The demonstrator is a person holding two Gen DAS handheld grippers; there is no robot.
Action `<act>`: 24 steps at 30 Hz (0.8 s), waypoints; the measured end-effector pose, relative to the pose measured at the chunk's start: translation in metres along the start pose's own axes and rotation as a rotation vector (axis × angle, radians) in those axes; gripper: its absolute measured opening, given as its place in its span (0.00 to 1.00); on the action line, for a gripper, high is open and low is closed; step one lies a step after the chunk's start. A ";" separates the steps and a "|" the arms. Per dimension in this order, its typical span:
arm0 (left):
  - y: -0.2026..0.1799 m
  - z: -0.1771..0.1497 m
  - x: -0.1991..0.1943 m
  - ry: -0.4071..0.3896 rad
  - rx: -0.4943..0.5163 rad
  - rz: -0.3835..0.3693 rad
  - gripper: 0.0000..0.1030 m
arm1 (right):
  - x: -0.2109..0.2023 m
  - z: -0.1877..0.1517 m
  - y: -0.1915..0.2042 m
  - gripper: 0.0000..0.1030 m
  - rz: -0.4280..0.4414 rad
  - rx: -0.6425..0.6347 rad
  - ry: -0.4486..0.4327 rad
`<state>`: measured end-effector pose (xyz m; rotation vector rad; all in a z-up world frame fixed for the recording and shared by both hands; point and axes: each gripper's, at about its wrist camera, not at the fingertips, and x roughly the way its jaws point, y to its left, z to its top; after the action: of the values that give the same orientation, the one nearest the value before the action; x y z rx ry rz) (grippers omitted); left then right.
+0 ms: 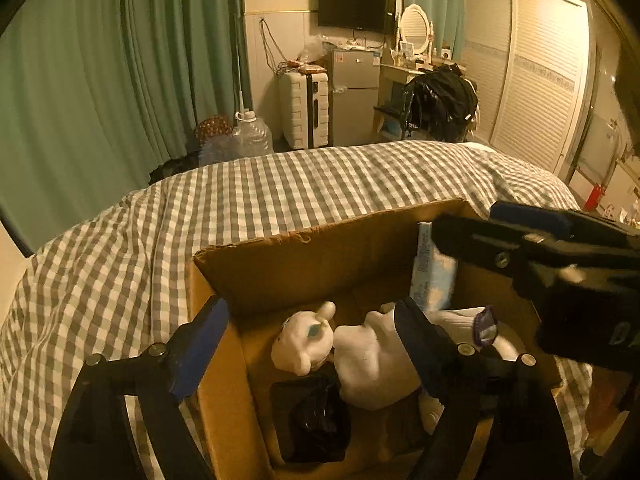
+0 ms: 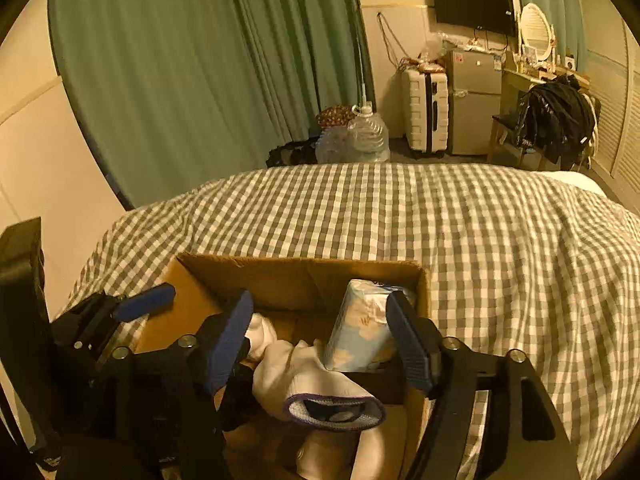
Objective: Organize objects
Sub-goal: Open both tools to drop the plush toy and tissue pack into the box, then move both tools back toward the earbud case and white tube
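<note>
An open cardboard box (image 1: 280, 264) sits on the checkered bed; it also shows in the right wrist view (image 2: 280, 272). Inside lie a white sock (image 1: 372, 364) with a purple cuff (image 2: 336, 408), a small white plush toy (image 1: 304, 340), a black packet (image 1: 312, 416) and a light blue tissue pack (image 2: 360, 328) standing on end. My left gripper (image 1: 312, 344) is open, its left finger outside the box wall and its right finger over the sock. My right gripper (image 2: 320, 340) is open over the box, its right finger beside the tissue pack, touching nothing that I can see.
The grey-and-white checkered bedspread (image 2: 480, 240) spreads around the box. Beyond the bed are green curtains (image 1: 120, 80), water jugs (image 2: 360, 136), a white suitcase (image 1: 304, 108), a small fridge (image 1: 356, 96), a chair with black clothes (image 1: 440, 104) and a wardrobe (image 1: 540, 80).
</note>
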<state>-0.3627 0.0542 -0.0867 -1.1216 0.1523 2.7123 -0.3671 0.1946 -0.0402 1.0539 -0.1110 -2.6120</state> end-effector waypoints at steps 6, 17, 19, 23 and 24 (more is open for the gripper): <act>-0.002 0.001 -0.037 -0.042 -0.023 0.006 0.89 | -0.046 0.004 0.007 0.77 -0.013 0.010 -0.070; 0.006 -0.005 -0.144 -0.174 -0.081 0.046 0.89 | -0.157 -0.004 0.041 0.78 -0.051 -0.069 -0.169; 0.007 -0.009 -0.162 -0.192 -0.092 0.050 0.89 | -0.174 -0.007 0.044 0.78 -0.065 -0.085 -0.178; 0.002 -0.019 -0.190 -0.219 -0.098 0.060 0.89 | -0.205 -0.020 0.048 0.78 -0.070 -0.091 -0.195; 0.001 -0.021 -0.195 -0.220 -0.097 0.064 0.90 | -0.210 -0.023 0.050 0.78 -0.066 -0.093 -0.190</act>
<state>-0.2134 0.0213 0.0364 -0.8453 0.0236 2.9041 -0.1956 0.2157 0.0914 0.7896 0.0027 -2.7434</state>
